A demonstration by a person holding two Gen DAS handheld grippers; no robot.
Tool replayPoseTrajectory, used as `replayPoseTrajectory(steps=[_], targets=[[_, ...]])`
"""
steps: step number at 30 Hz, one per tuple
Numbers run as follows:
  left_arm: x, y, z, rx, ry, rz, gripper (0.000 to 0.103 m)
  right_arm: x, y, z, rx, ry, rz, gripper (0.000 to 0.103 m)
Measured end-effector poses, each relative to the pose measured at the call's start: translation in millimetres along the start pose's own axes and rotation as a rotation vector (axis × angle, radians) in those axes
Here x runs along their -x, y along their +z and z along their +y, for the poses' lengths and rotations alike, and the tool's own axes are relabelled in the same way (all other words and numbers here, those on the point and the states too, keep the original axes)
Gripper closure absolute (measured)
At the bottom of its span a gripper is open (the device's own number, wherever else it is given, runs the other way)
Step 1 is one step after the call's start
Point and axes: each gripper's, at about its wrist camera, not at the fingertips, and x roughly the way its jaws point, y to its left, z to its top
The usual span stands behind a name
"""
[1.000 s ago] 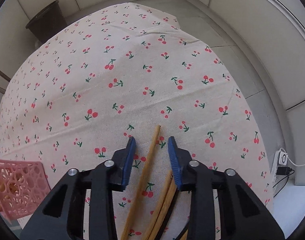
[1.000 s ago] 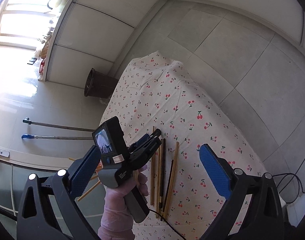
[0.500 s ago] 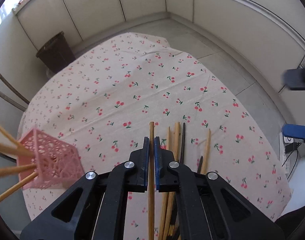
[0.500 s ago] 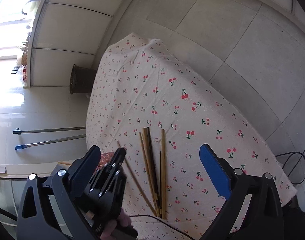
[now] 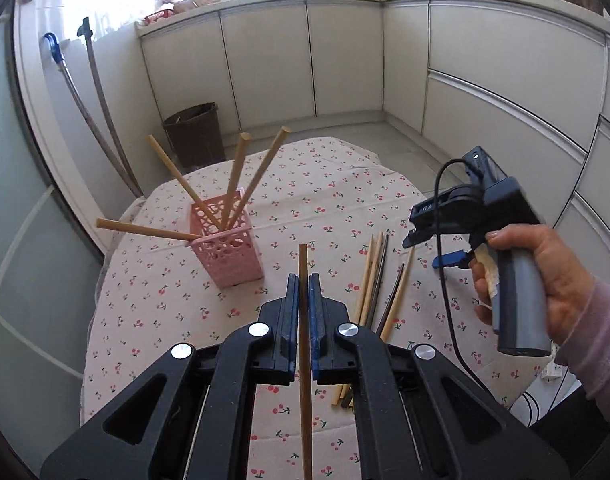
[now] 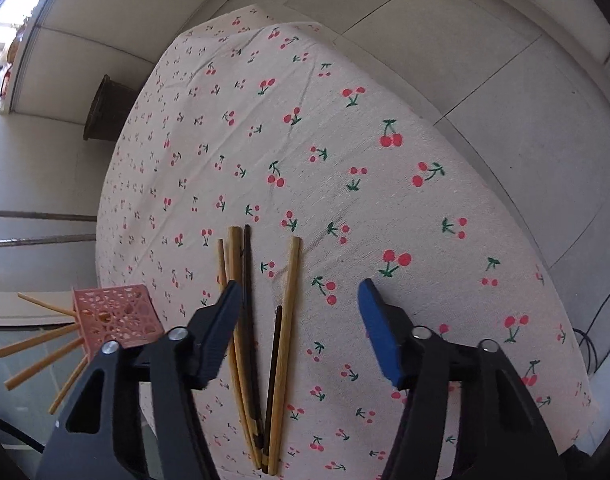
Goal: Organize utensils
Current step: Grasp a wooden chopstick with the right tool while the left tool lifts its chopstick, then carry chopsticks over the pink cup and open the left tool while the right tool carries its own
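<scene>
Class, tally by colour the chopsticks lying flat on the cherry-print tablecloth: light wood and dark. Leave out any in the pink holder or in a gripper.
Light wood chopsticks: 3
Dark chopsticks: 2
Total: 5

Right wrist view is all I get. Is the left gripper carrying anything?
Observer: Yes. The left gripper is shut on one wooden chopstick, which points forward between its pads.
Operator: Is the pink holder upright?
Observer: Yes. The pink holder stands upright on the cloth, beyond and to the left of the held chopstick's tip.
Operator: How does my gripper look from there?
Observer: A hand holds the right gripper above the loose chopsticks. Its jaws are closing, with the pads on nothing so far.
</scene>
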Motion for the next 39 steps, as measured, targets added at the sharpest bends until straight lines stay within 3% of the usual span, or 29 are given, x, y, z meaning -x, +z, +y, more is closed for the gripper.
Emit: replayPoseTrajectory(steps=[2,4,9,13,18,28,39], targets=[[6,-1,4,0.002,-0.005,-0.017,0.099,-4,-4,10,0.028,-0.044,-0.032,0.06],[12,-2,9,0.013,-0.01,-0.034,0.099,-10,-6,18,0.046,-0.08,-0.047,0.078],[21,-2,22,0.041,-0.026,-0.046,0.099,-18,-9,34,0.114,-0.176,-0.118,0.095],[21,-2,34,0.071,-0.012,-0.047,0.099,-22,-11,39,0.138,-0.182,-0.148,0.096],[29,1,49,0.128,-0.021,-0.07,0.099,-10,-18,47,0.182,-0.121,-0.195,0.097],[49,7,64,0.192,-0.043,-0.13,0.099,66,-55,84,0.353,0.047,-0.33,0.097],[62,7,85,0.265,-0.004,-0.157,0.099,145,-96,109,0.49,0.209,-0.445,0.097]])
